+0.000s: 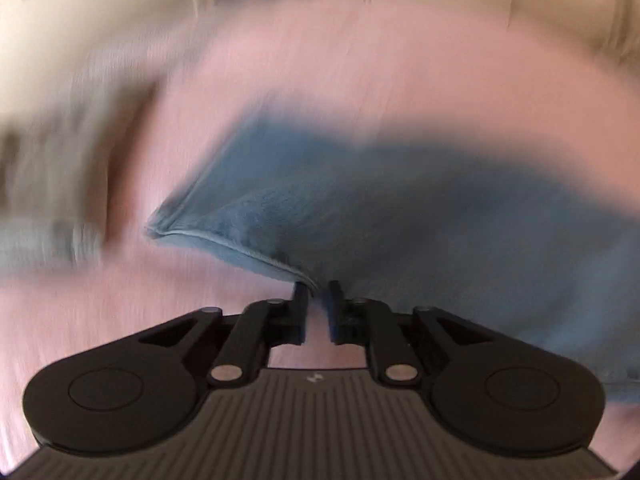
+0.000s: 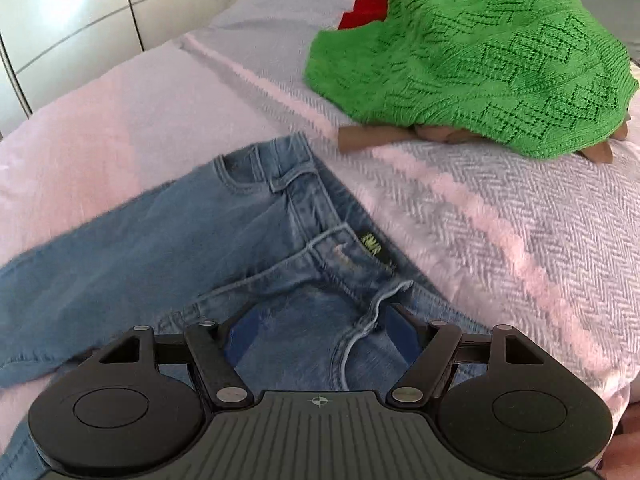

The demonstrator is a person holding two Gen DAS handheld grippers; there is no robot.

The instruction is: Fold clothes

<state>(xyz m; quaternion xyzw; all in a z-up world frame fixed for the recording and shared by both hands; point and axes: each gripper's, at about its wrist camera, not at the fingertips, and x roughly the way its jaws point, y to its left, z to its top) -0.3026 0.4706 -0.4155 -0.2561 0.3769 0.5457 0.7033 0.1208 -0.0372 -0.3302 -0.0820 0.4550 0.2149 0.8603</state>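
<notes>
Denim, light blue and faded, makes up the jeans [image 2: 256,240] lying flat on a pink bedspread [image 2: 100,120]. In the right wrist view the waistband shows belt loops, a stitched pocket edge and a small dark label with green lettering; one leg runs off toward the left edge.

The right gripper [image 2: 322,332] hangs just above the seat of the jeans, its blue-padded fingers standing well apart with nothing clasped between them.

In the left wrist view, which is badly blurred, a hemmed corner of the blue cloth [image 1: 280,216] rises off the bedspread toward the left gripper [image 1: 319,300]. Its jaws are drawn almost together, and the folded edge of the cloth runs right into the narrow gap at their tips, so they appear to pinch it.

Further out on the bed, a grey herringbone blanket [image 2: 520,216] with pink stripes covers the right side. On it sits a bright green knitted piece [image 2: 480,52] with an openwork diamond pattern, and something red [image 2: 366,4] shows behind that. Pale cabinet doors [image 2: 80,20] stand beyond the bed.
</notes>
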